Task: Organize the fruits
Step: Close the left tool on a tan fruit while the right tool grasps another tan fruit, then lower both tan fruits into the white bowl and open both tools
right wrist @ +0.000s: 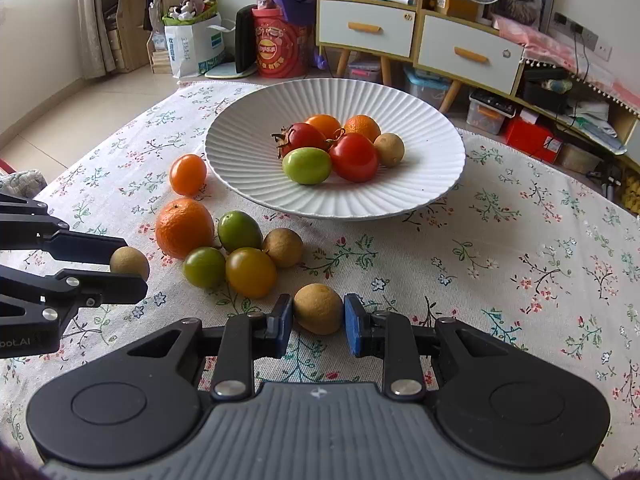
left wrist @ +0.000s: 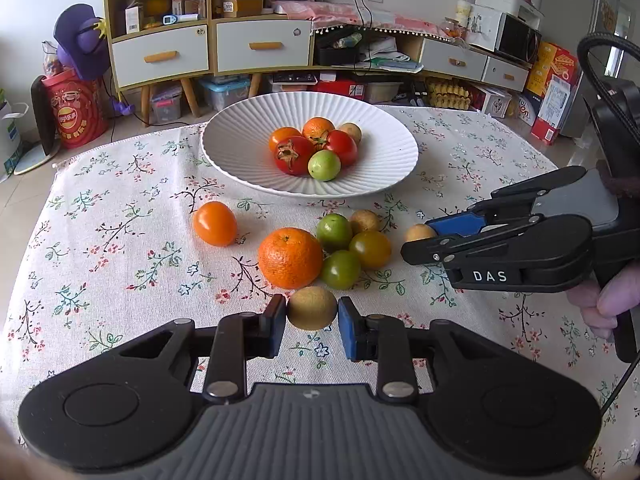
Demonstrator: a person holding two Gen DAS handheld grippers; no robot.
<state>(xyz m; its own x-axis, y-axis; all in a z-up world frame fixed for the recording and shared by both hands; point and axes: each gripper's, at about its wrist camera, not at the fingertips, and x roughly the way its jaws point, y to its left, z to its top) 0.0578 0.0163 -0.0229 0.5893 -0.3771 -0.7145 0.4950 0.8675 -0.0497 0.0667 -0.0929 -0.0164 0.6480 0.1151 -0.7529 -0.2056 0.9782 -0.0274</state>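
Observation:
A white ribbed bowl (left wrist: 240,148) (right wrist: 432,176) holds several fruits: red and orange tomatoes, a tangerine, a green fruit and a brown longan. On the floral cloth lie an orange tomato (left wrist: 214,223), a tangerine (left wrist: 290,258), green and yellow tomatoes (left wrist: 370,249) and a longan (left wrist: 365,221). My left gripper (left wrist: 312,318) is shut on a brown longan (left wrist: 312,308) (right wrist: 129,263) just above the cloth. My right gripper (right wrist: 318,320) is shut on another brown longan (right wrist: 318,309) (left wrist: 419,233) near the loose pile.
The table's far edge lies behind the bowl. Beyond it stand cabinets with drawers (left wrist: 160,56), a red snack tin (left wrist: 74,114), storage boxes and a microwave (left wrist: 516,38). The right gripper's body (left wrist: 520,248) stretches in from the right of the left wrist view.

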